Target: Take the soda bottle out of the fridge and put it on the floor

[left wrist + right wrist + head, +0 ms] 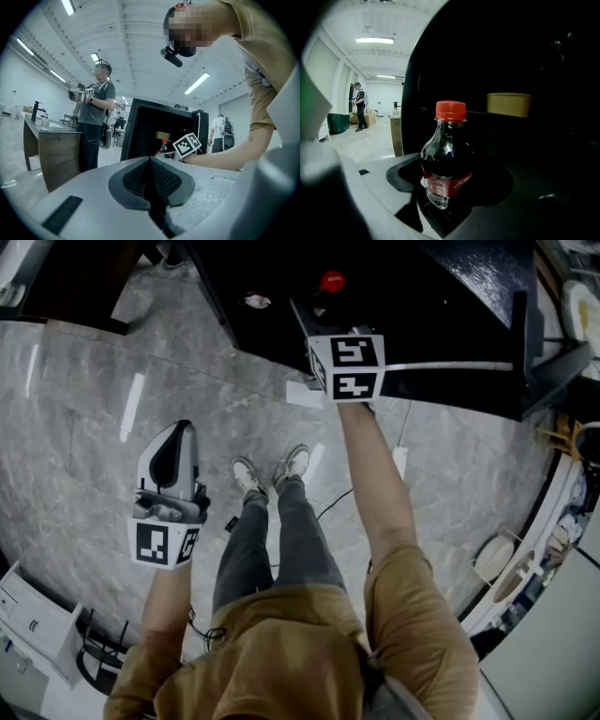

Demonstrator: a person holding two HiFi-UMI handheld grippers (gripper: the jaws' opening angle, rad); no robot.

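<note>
At the lower left of the head view my left tongs [178,432] hang over the floor [84,409], their ribbed dark pads pressed together with nothing between them; the shell is smooth pale plastic. The floor is glossy grey stone, veined like marble, and it looks hard and slick. At centre frame stand my shoes [272,470], with a thin dark cable [333,507] trailing just beside them. Further right and up, my right arm reaches into the black fridge [450,315], a matte dark box with its door swung out. There the right tongs [454,174] are closed on the lower body of the soda bottle [445,159], which stands upright inside the fridge; in the head view only its red cap shows, top centre. The bottle is clear rounded plastic full of dark liquid, with a red label band and a ribbed cap. Behind it, to the right, sits a dull yellow tub [509,104]. I judge the grip low and the plastic slippery, so the top-heavy bottle could tip or twist out as I pull back. The cap could also knock the fridge's edge. On that polished stone a bottle set down crooked would topple and roll, and the cable by my feet could catch a step.
</note>
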